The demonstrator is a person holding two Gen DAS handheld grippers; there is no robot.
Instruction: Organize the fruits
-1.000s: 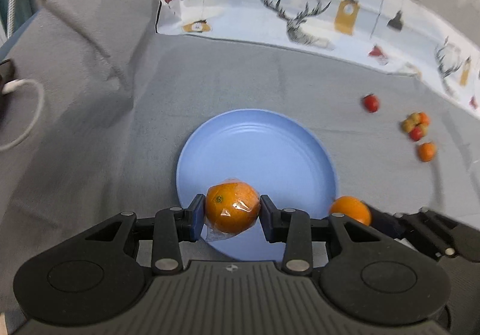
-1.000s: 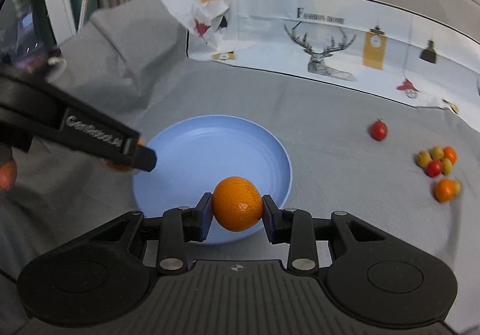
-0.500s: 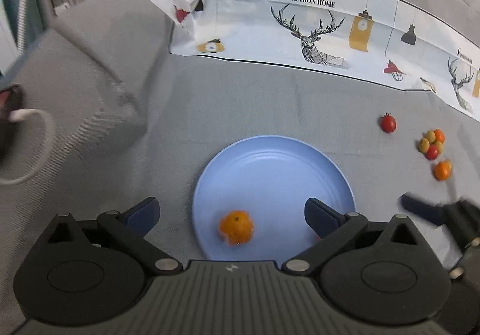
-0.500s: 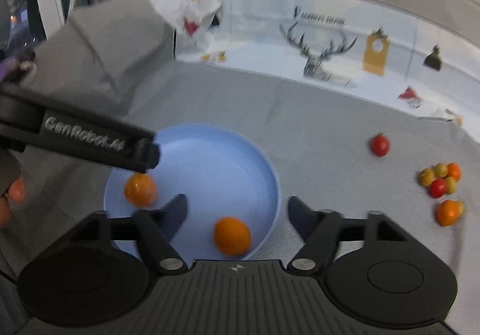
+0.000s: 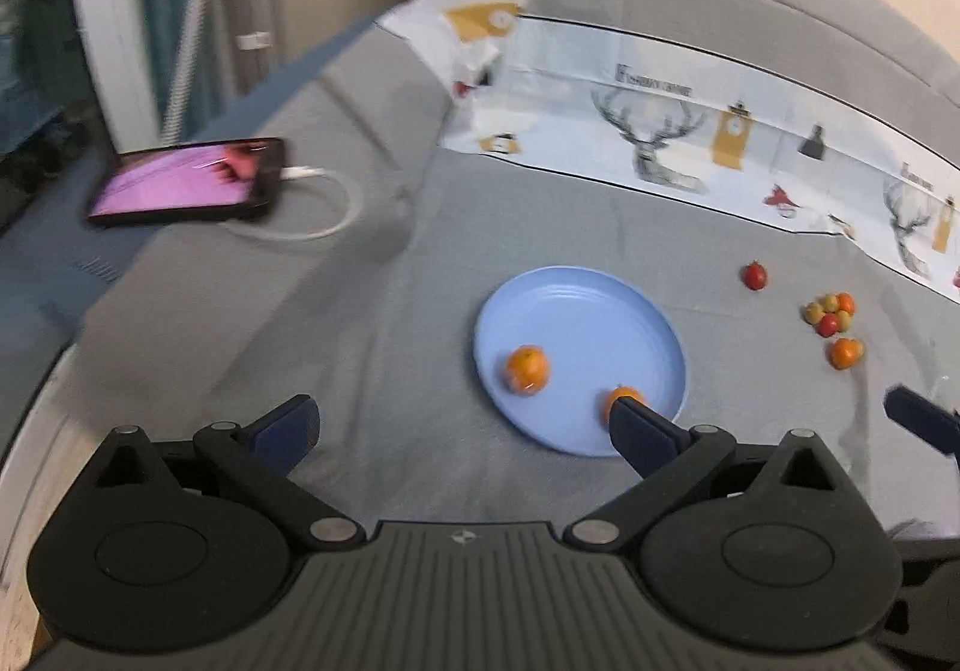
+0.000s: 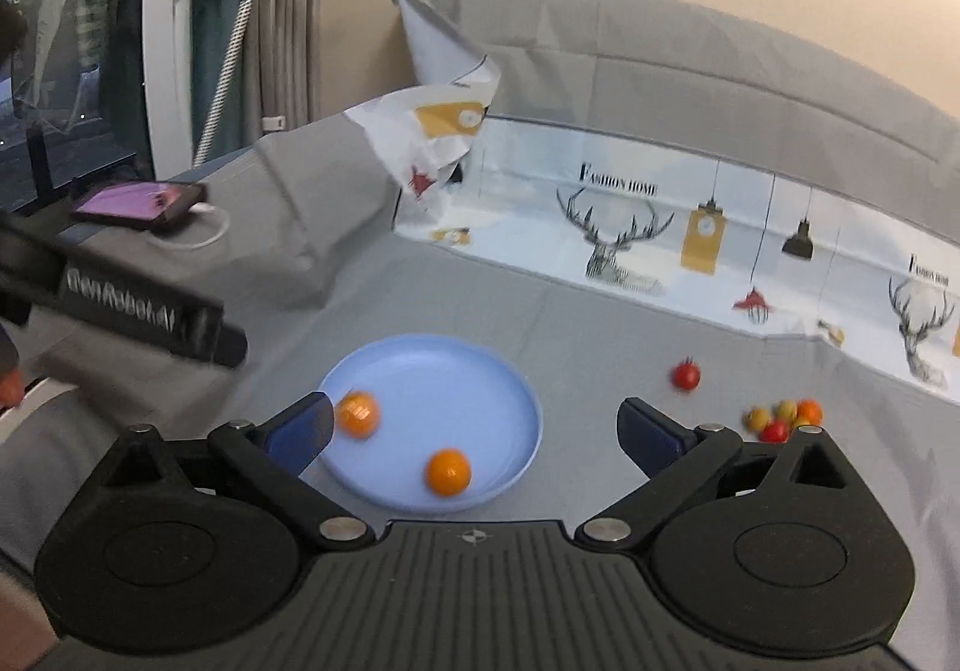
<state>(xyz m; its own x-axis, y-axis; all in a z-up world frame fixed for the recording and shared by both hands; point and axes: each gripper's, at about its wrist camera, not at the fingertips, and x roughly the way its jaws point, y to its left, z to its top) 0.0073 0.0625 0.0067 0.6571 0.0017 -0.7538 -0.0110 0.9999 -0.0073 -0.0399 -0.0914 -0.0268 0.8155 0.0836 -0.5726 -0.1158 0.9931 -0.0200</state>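
A blue plate (image 5: 576, 311) (image 6: 480, 371) lies on the grey cloth. Two oranges lie on it: a plastic-wrapped one (image 5: 527, 368) (image 6: 357, 414) at its left and a bare one (image 6: 448, 470), partly hidden behind my left finger in the left wrist view (image 5: 618, 397). My left gripper (image 5: 456, 425) is open and empty, raised above and left of the plate. My right gripper (image 6: 477, 428) is open and empty, raised above the plate's near edge. A red cherry tomato (image 5: 755, 275) (image 6: 686, 374) and a cluster of small tomatoes (image 5: 831, 314) (image 6: 783, 419) lie to the right.
A phone (image 5: 189, 180) (image 6: 141, 203) with a lit screen and white cable lies at the far left. A printed deer-pattern sheet (image 5: 690, 131) (image 6: 660, 239) covers the back of the table. A small orange fruit (image 5: 846, 353) lies beside the tomato cluster.
Both grippers opened and dropped their oranges onto the plate. Both then lifted and pulled back; the left one swung left, bringing the phone into view.
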